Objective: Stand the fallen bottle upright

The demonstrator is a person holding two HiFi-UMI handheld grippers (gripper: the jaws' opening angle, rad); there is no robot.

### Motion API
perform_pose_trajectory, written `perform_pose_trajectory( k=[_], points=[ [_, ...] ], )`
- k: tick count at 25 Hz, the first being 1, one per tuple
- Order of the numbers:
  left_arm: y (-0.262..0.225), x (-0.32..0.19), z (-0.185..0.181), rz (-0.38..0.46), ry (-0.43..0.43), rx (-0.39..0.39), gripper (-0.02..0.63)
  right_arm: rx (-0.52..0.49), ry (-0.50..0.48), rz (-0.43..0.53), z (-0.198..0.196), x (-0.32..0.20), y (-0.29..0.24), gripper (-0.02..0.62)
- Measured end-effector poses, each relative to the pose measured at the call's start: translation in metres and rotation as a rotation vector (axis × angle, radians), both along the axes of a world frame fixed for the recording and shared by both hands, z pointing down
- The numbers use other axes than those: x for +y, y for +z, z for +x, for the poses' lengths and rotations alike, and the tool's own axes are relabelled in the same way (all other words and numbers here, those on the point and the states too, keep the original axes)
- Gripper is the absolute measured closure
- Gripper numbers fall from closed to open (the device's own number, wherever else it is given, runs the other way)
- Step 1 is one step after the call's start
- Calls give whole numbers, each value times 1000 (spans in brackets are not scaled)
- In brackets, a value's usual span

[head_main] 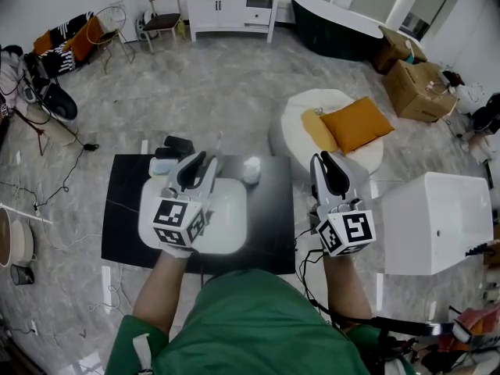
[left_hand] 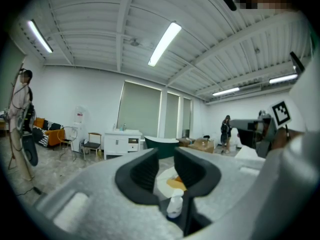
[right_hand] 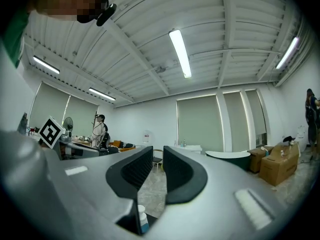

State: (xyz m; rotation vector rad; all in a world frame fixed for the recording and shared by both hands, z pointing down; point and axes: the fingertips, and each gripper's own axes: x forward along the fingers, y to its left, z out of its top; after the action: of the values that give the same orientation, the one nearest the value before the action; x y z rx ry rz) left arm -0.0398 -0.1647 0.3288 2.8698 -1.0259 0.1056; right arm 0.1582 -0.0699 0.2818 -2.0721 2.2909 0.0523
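Note:
A small white bottle (head_main: 251, 169) with a blue base stands upright on the black tabletop (head_main: 125, 209), beyond a white rounded tray (head_main: 230, 217). My left gripper (head_main: 203, 162) hovers over the tray's far left, just left of the bottle, its jaws apart with nothing between them. In the left gripper view (left_hand: 166, 161) the bottle (left_hand: 174, 206) shows low, beyond the jaws. My right gripper (head_main: 322, 161) hangs off the table's right edge, jaws slightly apart and empty. The right gripper view (right_hand: 158, 156) catches the bottle (right_hand: 142, 219) at the lower left.
Black items (head_main: 176, 145) and a pale container (head_main: 162, 166) lie at the table's far left corner. A white pouf with an orange cushion (head_main: 355, 123) stands beyond the right gripper, a white box (head_main: 437, 221) to its right. Cardboard boxes (head_main: 418, 88), a dark bathtub (head_main: 336, 26) and a cabinet (head_main: 234, 6) are farther back.

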Motion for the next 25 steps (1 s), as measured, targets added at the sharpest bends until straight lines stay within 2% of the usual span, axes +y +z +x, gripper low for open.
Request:
perform_pose_trajectory(
  k=[25],
  points=[
    [22,6,12,-33,-14,-45,515,-37,-26,-17,17,1,18,551]
  ],
)
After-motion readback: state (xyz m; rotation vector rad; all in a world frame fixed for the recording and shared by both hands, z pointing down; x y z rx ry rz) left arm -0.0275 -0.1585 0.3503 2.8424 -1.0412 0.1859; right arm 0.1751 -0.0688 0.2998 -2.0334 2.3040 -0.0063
